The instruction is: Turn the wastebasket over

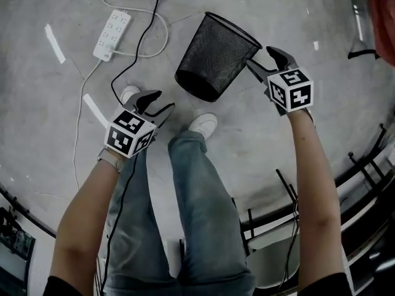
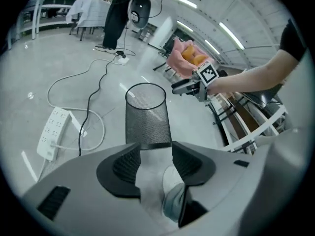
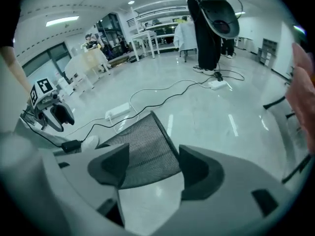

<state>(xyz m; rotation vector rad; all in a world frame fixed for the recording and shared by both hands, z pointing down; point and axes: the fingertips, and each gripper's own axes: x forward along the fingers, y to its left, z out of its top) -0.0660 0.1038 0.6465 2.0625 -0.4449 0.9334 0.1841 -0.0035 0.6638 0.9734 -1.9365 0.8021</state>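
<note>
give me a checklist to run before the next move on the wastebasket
1. Basket upright, mouth up: ok.
2. Right tongs open and off the basket: ok.
3. Left tongs open and empty: ok.
4. Cable apart from the basket: ok.
5. Shoe clear of the basket: cannot tell, it lies close.
6. Basket empty inside: cannot tell.

On grey concrete floor (image 1: 296,17): white plastic power strip (image 1: 112,34) far left, black wire-mesh wastebasket (image 1: 215,57) right of it, right gripper (image 1: 264,59) just beside rim.
</note>
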